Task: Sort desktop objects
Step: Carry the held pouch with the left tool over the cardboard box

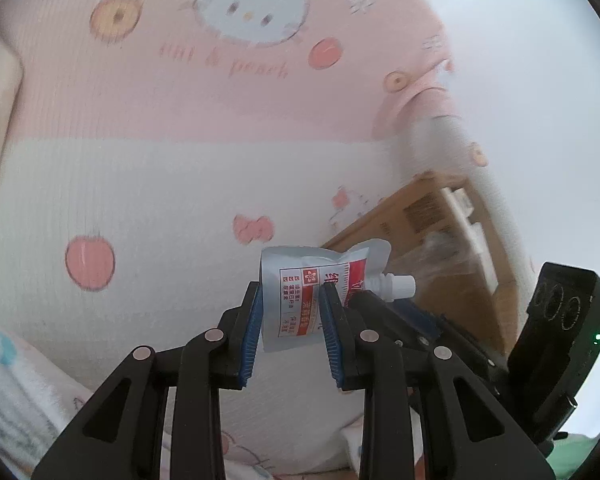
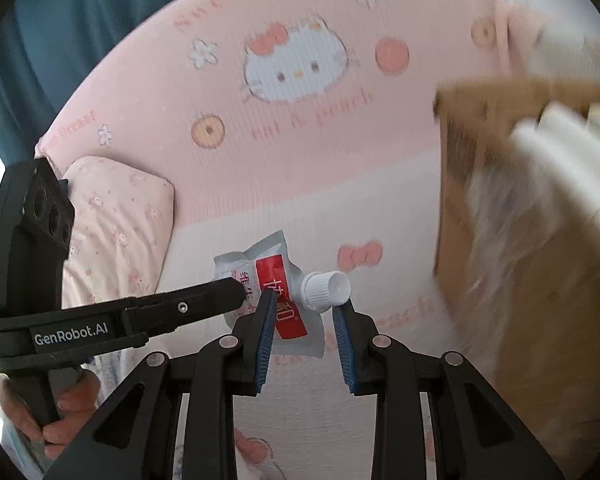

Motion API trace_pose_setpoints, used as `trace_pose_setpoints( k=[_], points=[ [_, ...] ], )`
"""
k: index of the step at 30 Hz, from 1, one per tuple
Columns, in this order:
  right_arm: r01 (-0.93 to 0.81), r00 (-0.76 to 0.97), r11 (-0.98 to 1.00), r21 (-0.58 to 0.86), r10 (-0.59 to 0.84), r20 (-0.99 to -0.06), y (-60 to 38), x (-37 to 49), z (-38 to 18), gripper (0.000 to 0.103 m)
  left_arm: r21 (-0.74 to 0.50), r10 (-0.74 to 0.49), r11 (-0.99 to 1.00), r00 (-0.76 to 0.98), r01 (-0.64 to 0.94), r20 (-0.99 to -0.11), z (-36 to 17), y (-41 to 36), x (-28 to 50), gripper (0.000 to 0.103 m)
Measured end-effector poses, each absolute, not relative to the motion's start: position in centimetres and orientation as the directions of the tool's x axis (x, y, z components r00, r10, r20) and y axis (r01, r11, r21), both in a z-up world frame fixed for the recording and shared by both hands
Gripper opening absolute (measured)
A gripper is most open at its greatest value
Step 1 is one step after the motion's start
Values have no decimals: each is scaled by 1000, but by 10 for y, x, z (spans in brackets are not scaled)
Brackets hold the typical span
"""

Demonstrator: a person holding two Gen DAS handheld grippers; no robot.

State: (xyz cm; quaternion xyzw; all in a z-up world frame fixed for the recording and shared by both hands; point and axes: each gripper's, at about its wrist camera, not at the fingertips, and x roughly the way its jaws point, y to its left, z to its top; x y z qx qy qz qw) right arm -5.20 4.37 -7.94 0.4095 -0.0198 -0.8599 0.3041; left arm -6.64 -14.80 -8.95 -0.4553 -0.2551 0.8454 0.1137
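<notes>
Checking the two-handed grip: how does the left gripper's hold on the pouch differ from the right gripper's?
The left gripper clamps the pouch across its printed body; the right gripper closes at the white cap end. The left gripper reaches in sideways, crossing the right gripper's line. Both hold the pouch above the pink bedding.

The left gripper (image 2: 236, 294) carries "GenRobot.AI" in white along its side. Beneath the cat face, the pink blanket (image 1: 180, 92) reads "& peach". The pouch (image 2: 278, 300) bears red-and-white Chinese characters.
</notes>
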Motion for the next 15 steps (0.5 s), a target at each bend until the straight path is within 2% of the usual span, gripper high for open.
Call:
trace_pose_setpoints(
  k=[4,15],
  points=[
    [524,-527,-816,244,-536,-660,52,-44,-52,26,-524,416,-852,-603,4,-681,-60,-137,-64,32],
    [489,-583,-829,273,-543,-605,101,-48,5,26,-510,420,-859,-646,-56,-637,-5,-93,-67,32]
  ],
)
